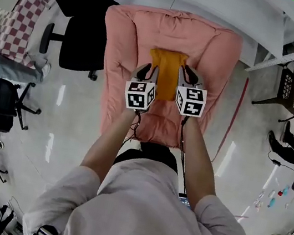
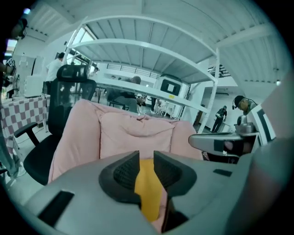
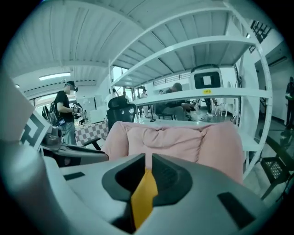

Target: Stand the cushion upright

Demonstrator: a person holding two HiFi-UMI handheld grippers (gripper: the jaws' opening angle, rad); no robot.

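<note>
The orange cushion (image 1: 167, 75) is held above the seat of the pink lounge chair (image 1: 128, 38), in front of its backrest, and is flanked by the two grippers. The left gripper (image 1: 148, 70) is closed on the cushion's left edge. In the left gripper view a fold of the orange cloth is seen pinched between the ribbed fingers (image 2: 123, 172), which stand only a narrow gap apart. The right gripper (image 1: 184, 73) is closed the same way on the right edge, and there a thinner wedge of cloth is clamped between its fingers (image 3: 172, 176). Whether the cushion's lower edge rests on the seat cannot be made out from the head view. The main risk is judged to lie in how little is gripped: only an edge of the cover seems to be caught on each side, so the cloth could be pulled free by the cushion's own weight, most readily on the right. If one side were let go first, or the two hands were carried at unequal heights, the cushion would likely be twisted and dropped flat. A soft, sloping seat is also a poor base, so a cushion set down without being leaned against the backrest could be expected to topple forward.
</note>
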